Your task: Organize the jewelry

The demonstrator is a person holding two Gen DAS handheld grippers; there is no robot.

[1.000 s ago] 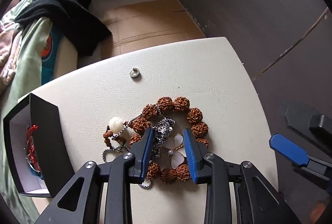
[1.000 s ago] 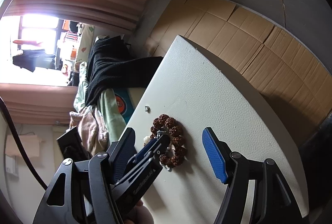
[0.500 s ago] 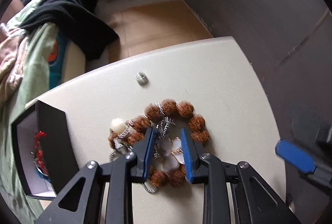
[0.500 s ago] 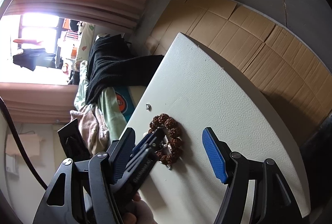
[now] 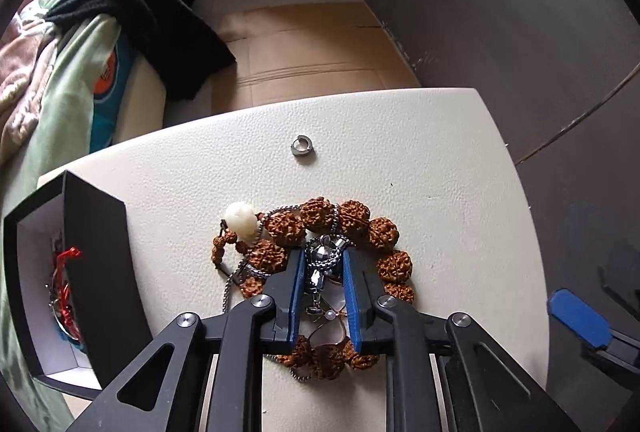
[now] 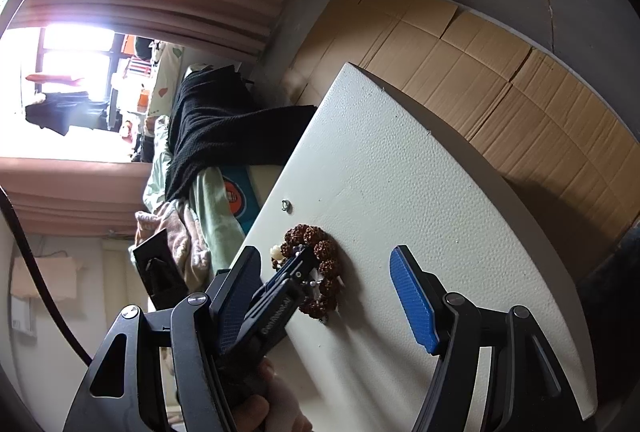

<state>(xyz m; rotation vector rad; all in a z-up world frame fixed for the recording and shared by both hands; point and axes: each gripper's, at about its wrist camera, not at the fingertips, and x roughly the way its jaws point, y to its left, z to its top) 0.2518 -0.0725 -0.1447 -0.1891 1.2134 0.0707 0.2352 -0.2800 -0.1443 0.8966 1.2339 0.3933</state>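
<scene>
A bracelet of knobbly brown beads (image 5: 384, 232) lies on the white table (image 5: 440, 172), tangled with a silver chain necklace (image 5: 324, 256), a white bead (image 5: 240, 218) and a small pearl flower piece (image 5: 330, 314). My left gripper (image 5: 322, 262) points down into the ring of beads. Its jaws are closing, and the blue pads touch both sides of the silver chain's bunched pendant. A small silver ring (image 5: 302, 145) lies apart, farther back. My right gripper (image 6: 326, 272) hangs open above the table's near side with nothing between its fingers; one of its blue pads (image 5: 576, 320) shows at the right.
An open black box (image 5: 96, 272) with a white lining stands at the table's left edge and holds red cord jewelry (image 5: 66, 260). Beyond the table are a bed with black cloth (image 5: 152, 0) and cardboard on the floor (image 5: 312, 44). A hand (image 6: 256, 408) holds the left gripper.
The left gripper's jaws have narrowed and shifted forward from the flower piece onto the silver chain pendant. The right gripper has stayed where it was, still open.
</scene>
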